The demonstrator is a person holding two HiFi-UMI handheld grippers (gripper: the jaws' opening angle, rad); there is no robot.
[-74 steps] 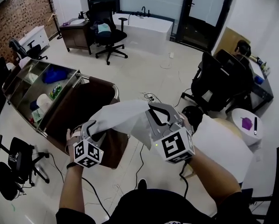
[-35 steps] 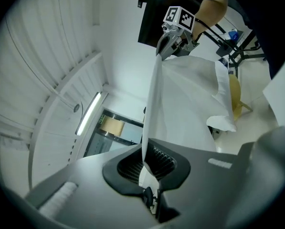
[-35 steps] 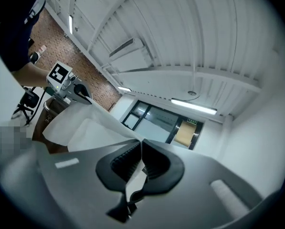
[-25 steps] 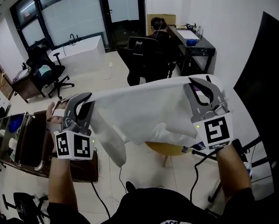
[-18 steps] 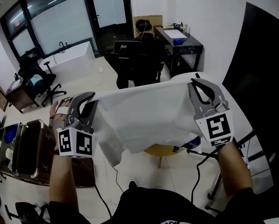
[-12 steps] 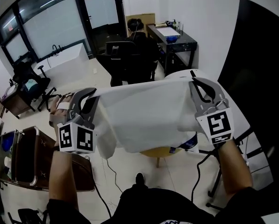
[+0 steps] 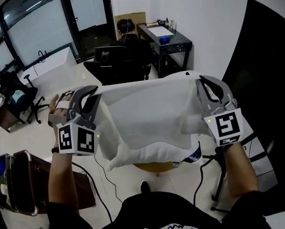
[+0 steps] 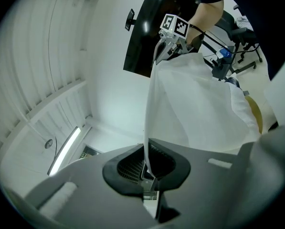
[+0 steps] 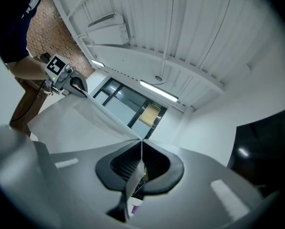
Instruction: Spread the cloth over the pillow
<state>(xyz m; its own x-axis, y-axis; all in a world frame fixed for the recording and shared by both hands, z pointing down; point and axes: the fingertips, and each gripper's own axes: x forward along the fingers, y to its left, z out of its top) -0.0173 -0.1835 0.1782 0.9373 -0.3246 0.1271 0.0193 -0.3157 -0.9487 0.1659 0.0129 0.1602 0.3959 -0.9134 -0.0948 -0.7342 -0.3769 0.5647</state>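
Observation:
A white cloth (image 7: 149, 113) hangs stretched between my two grippers at chest height. My left gripper (image 7: 95, 93) is shut on its left top corner, my right gripper (image 7: 202, 80) on its right top corner. In the left gripper view the cloth (image 8: 195, 99) runs from the shut left gripper (image 8: 147, 175) to the right gripper (image 8: 173, 27). In the right gripper view the right gripper (image 9: 140, 166) pinches a thin fold, and the left gripper (image 9: 68, 78) shows beyond it. A white rounded surface (image 7: 257, 151) lies under and behind the cloth, mostly hidden. I cannot tell whether it is the pillow.
A person (image 7: 125, 30) sits at a black desk (image 7: 166, 39) at the back, with an office chair (image 7: 111, 63) nearer. A tall black panel (image 7: 271, 70) stands at the right. A brown cabinet (image 7: 18, 180) is at the lower left. Cables (image 7: 104, 180) trail on the floor.
Both grippers have carried the cloth sideways across the room toward the black panel, keeping it stretched. The cabinet has slid out to the lower left. Both grips are unchanged.

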